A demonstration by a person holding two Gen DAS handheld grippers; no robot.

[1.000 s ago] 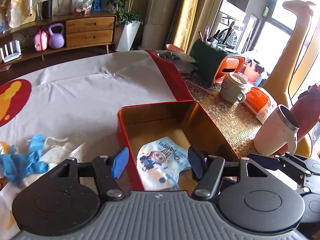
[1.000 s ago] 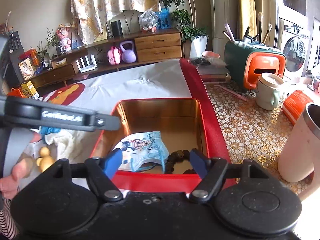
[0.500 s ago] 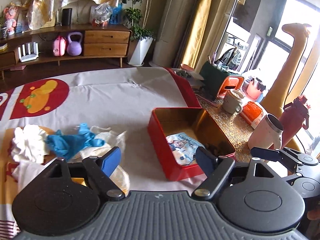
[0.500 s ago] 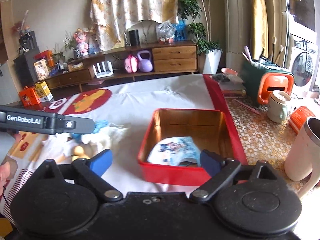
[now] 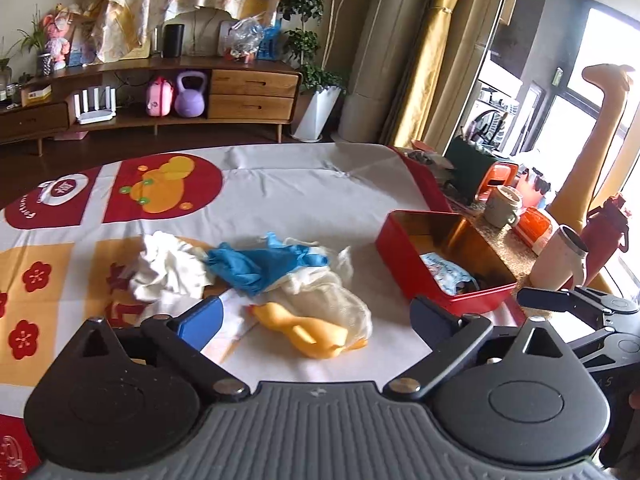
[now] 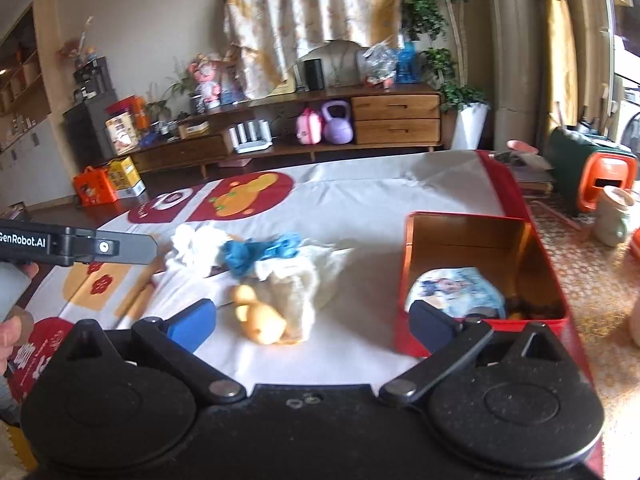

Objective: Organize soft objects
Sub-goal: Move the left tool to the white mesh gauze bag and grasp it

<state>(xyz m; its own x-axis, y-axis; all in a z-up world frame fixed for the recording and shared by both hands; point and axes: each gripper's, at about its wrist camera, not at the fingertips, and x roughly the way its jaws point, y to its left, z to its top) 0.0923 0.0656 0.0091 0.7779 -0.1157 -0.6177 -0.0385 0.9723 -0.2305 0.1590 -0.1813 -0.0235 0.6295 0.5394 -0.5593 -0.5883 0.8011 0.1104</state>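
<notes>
A red tin box [image 5: 404,254] [image 6: 405,264] stands on the cloth-covered table and holds a printed blue pouch [image 5: 446,274] [image 6: 456,292] and a dark beaded item. Left of it lies a pile: a blue glove [image 5: 256,262] [image 6: 260,250], a white cloth [image 5: 168,268] [image 6: 194,246], a cream mesh bag [image 5: 332,300] [image 6: 298,284] and a yellow rubber duck [image 5: 308,330] [image 6: 258,318]. My left gripper [image 5: 316,320] is open and empty, held above the pile's near side. My right gripper [image 6: 312,322] is open and empty, back from the box and duck.
A white tumbler [image 5: 560,260], a mug [image 5: 502,206] [image 6: 614,216], an orange pack and a green and orange holder [image 6: 588,172] stand to the right of the box on a patterned mat. The left tool's body [image 6: 76,246] reaches in from the left.
Both grippers have pulled back and up from the box and swung left. The pile of soft things has come into view. The pouch stays in the box.
</notes>
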